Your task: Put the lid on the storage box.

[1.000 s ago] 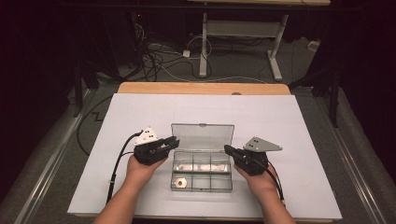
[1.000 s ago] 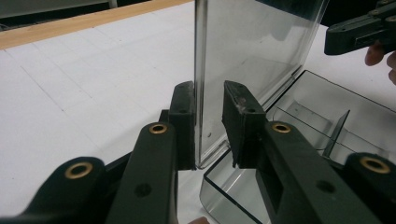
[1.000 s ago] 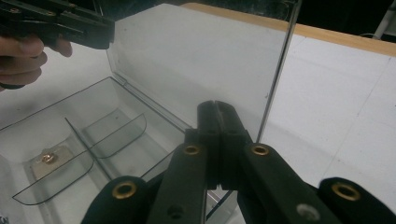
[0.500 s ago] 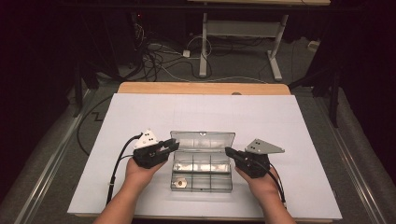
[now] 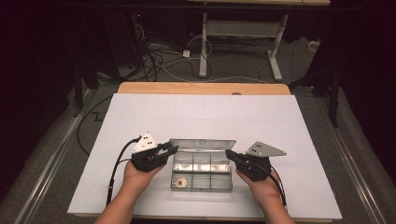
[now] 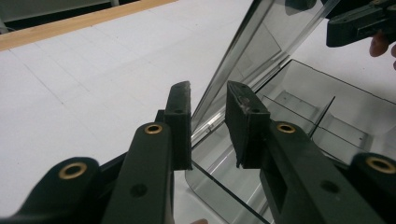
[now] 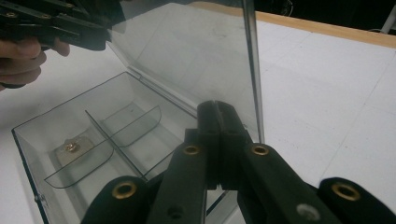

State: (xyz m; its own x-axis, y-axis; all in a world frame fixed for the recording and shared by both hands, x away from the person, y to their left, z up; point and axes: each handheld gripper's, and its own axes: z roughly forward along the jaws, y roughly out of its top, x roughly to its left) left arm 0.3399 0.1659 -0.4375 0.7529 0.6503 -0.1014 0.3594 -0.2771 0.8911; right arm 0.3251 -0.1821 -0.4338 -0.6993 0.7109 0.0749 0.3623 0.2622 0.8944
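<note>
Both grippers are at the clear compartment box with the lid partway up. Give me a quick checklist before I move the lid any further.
1. Lid raised off the box: ok, it stands up along the far edge.
2. Left gripper gripping the lid: not ok, its jaws have just been opening and the lid edge sits in the gap with space either side.
3. Right gripper shut: ok, jaws together, close beside the lid's right edge; whether it touches the lid, cannot tell.
4. Contents settled: ok, a small brass piece lies flat in one compartment.
5. Box flat on the white table: ok.
6. Lid staying up unaided: cannot tell.
</note>
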